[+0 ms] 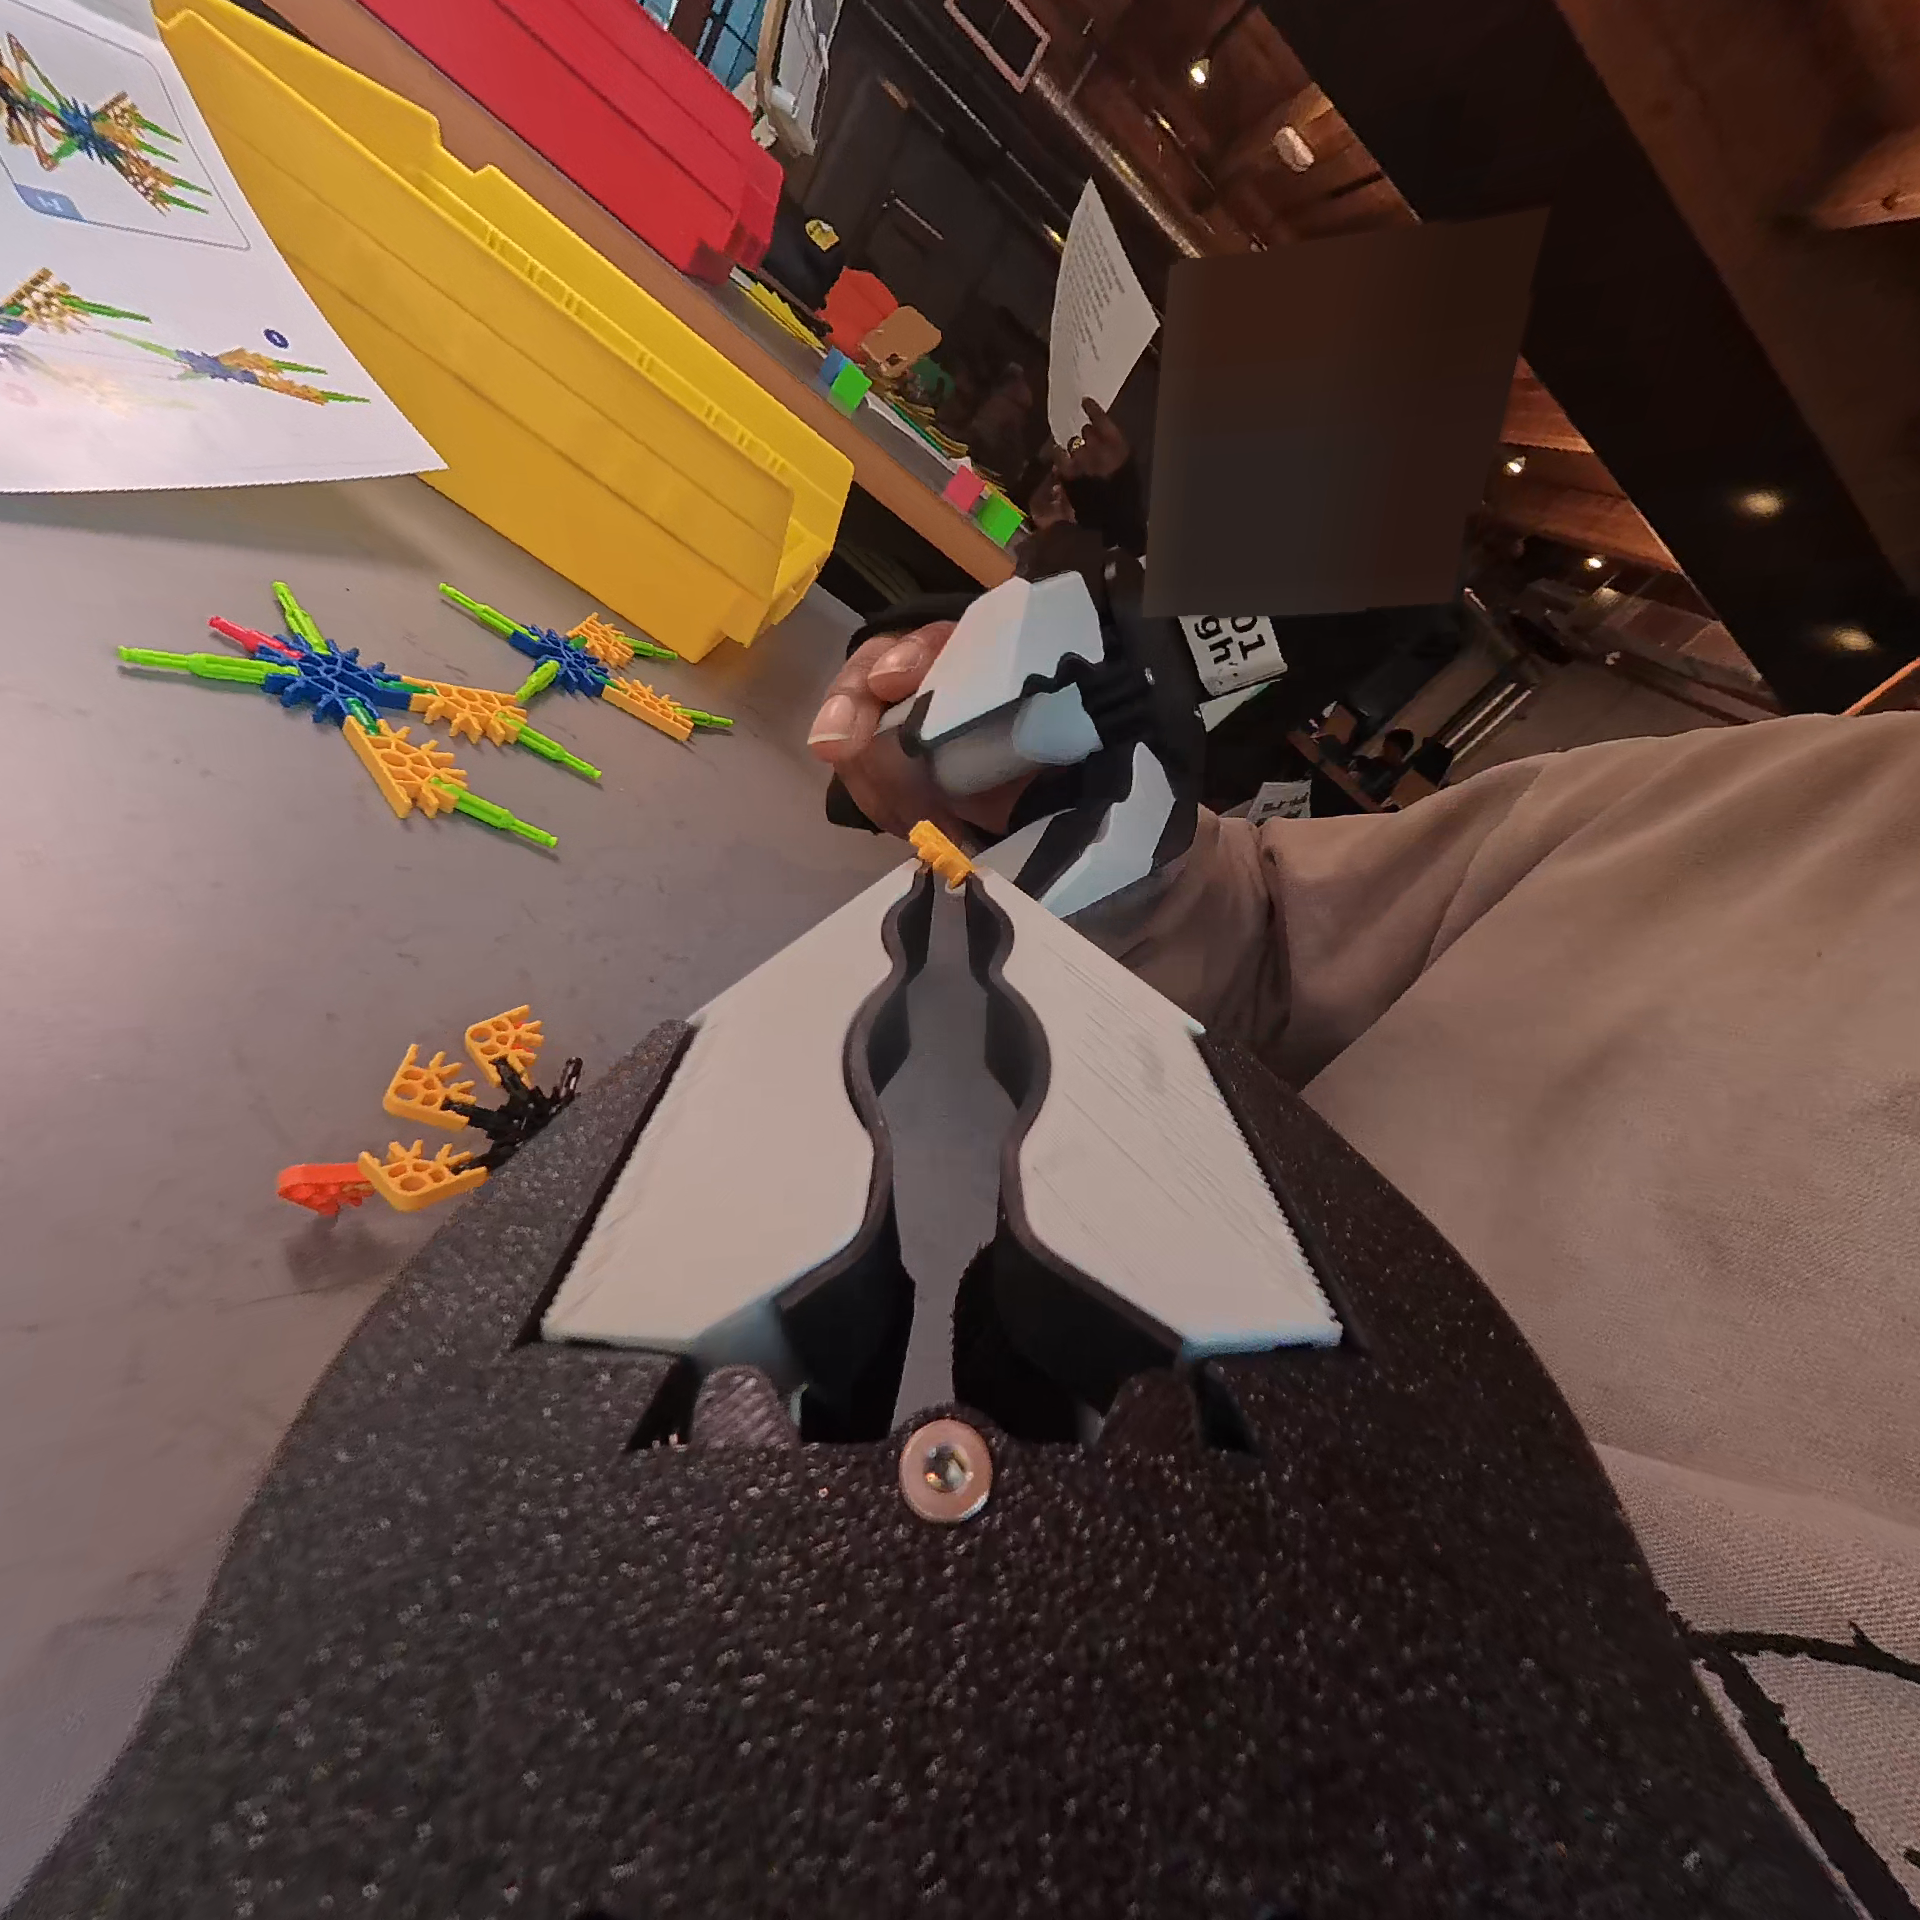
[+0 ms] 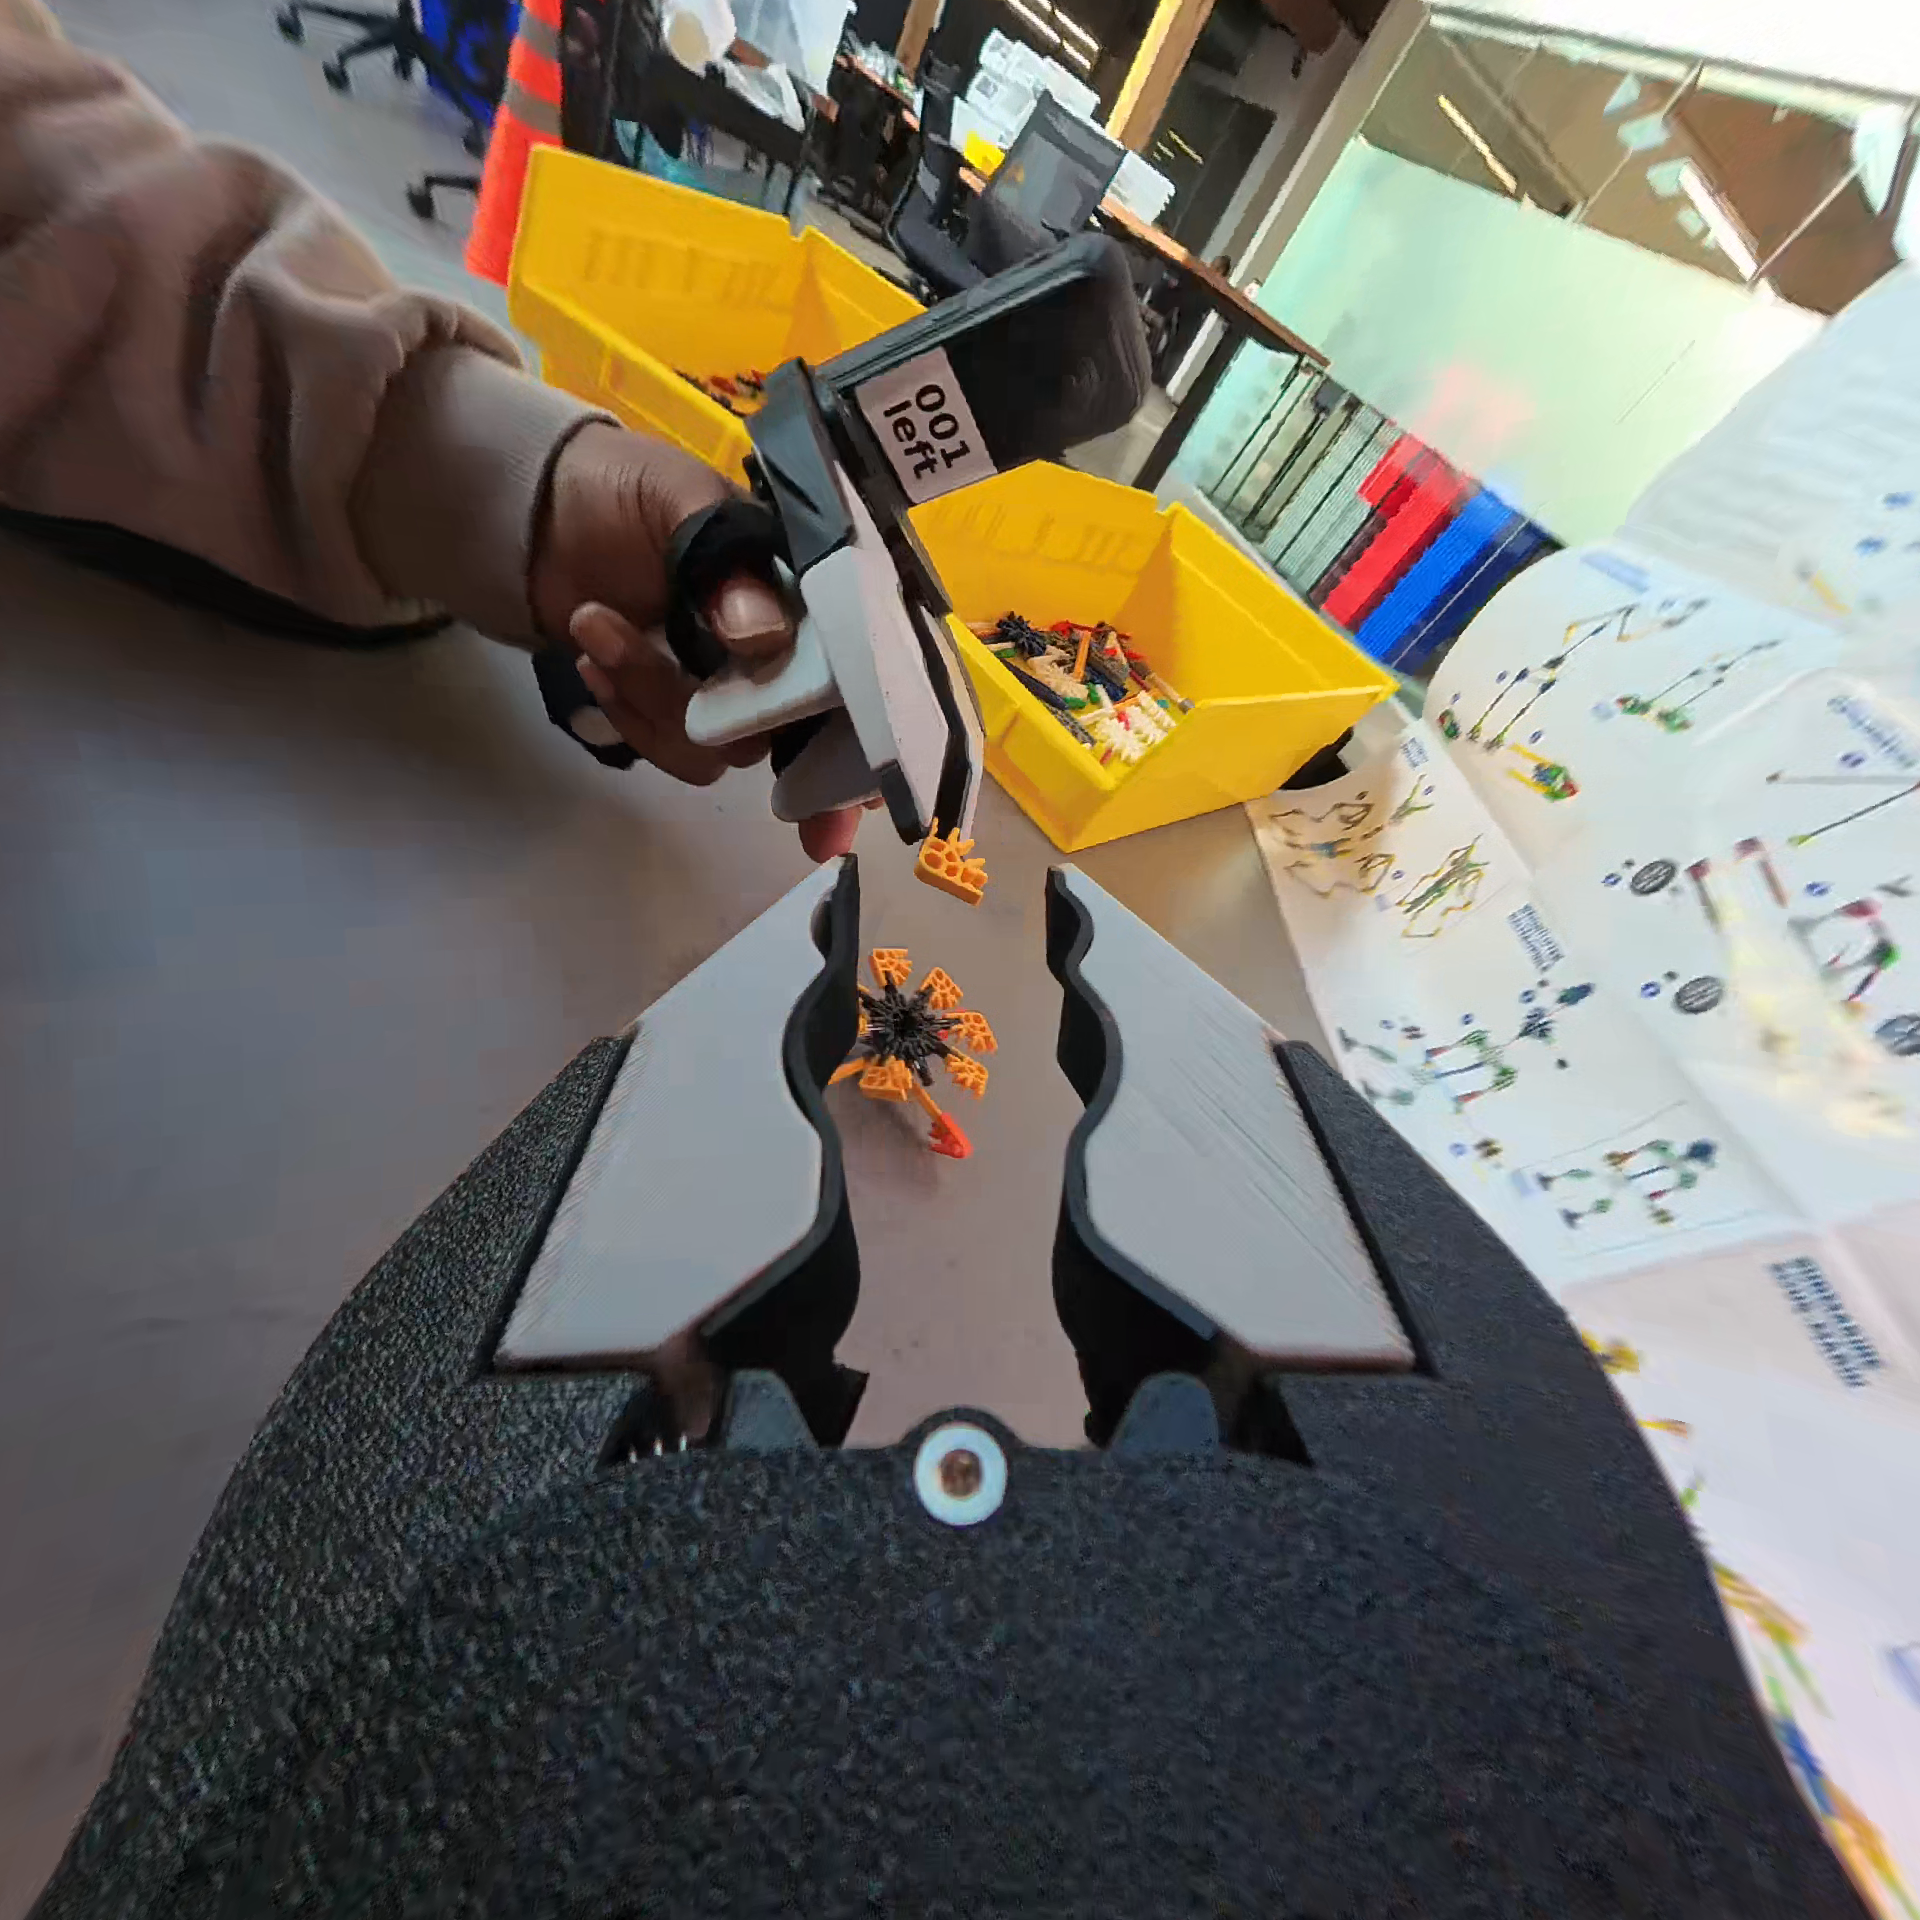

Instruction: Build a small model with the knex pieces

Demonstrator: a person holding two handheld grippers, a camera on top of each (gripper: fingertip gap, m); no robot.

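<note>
Reference: yellow parts bin [image 2: 1174, 790], standing on the grey table top [image 2: 312, 883].

- Inside it: loose mixed rods and connectors [image 2: 1081, 675].
- Just behind it: a second yellow bin [image 2: 665, 281].
- Beyond its far right corner: a red bin [image 2: 1392, 540] and a blue bin [image 2: 1475, 582], side by side.
- Right of it: an unfolded illustrated instruction sheet [image 2: 1662, 935], flat on the table.
- Far behind it: an orange traffic cone [image 2: 514, 156].

Left wrist view: two blue-hub assemblies [image 1: 343, 686] [image 1: 582, 655] with green rods lie near a yellow bin wall [image 1: 520, 395].
</note>
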